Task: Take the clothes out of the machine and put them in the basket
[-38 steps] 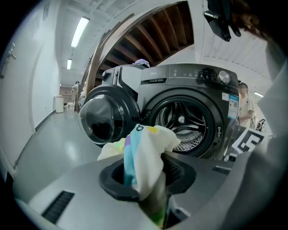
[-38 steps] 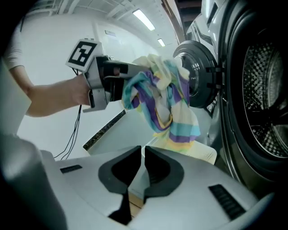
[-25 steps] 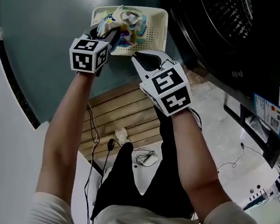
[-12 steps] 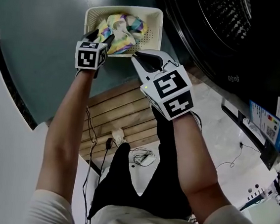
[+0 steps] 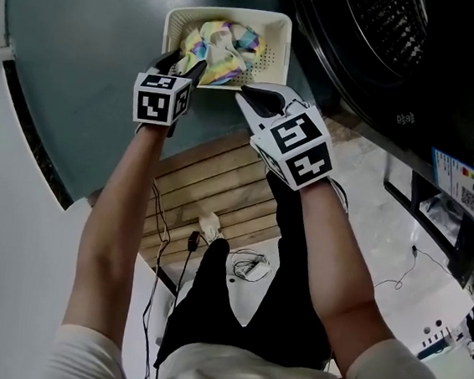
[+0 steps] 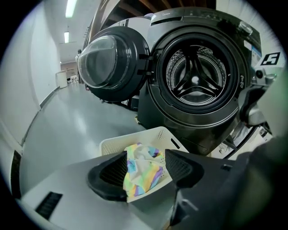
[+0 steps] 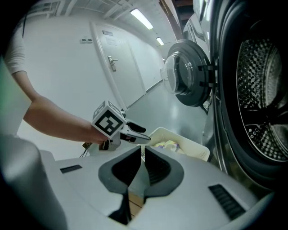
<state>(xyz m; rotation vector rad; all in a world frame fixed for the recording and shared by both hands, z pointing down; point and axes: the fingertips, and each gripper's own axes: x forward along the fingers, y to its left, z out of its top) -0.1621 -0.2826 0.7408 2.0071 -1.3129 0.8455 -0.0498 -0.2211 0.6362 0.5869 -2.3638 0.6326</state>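
Head view: left claw (image 5: 183, 63) and right claw (image 5: 254, 95) cover the basket's (image 5: 229, 12) near rim, and the left claw hides a corner of the cloth (image 5: 227, 45). Washer (image 5: 383, 82) is cut by the top and right edges; we get only part of the drum (image 5: 389, 24). Label (image 5: 465, 185) print is too small to read. Cables (image 5: 247, 267) are too small to sort out. Left gripper view: claw body hides the basket's near half and the cloth's lower edge; we can't tell if the cloth touches a jaw. Right gripper view: basket mostly behind the claw body, washer cut at right.
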